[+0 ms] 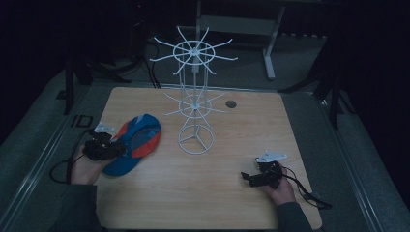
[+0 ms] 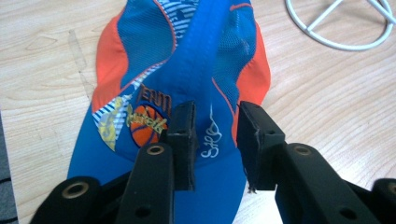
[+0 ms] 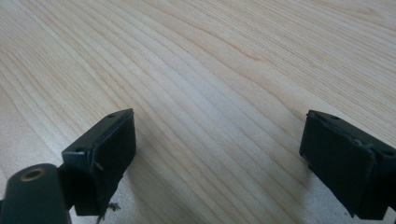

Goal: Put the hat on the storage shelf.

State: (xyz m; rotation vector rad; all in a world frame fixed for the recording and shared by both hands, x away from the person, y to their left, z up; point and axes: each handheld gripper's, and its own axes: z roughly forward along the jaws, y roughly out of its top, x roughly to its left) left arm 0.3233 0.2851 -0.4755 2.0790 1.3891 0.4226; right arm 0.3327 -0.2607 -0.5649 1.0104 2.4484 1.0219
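Cap (image 1: 135, 142) — blue body with orange side panels, mesh sections and a basketball graphic with lettering on the front; it lies flattened on the left side of the bench (image 1: 232, 203), crown toward the white wire display stand (image 1: 195, 96). The stand is upright at bench centre — a ring base, a central post and two tiers of radiating hooks. The cap lies just beside the base ring, not touching.

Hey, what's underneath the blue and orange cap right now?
The cap lies on the wooden table, with bare wood showing around its edges. Anything beneath its crown is covered. The left hand-held gripper straddles its blue center ridge, jaws slightly apart.
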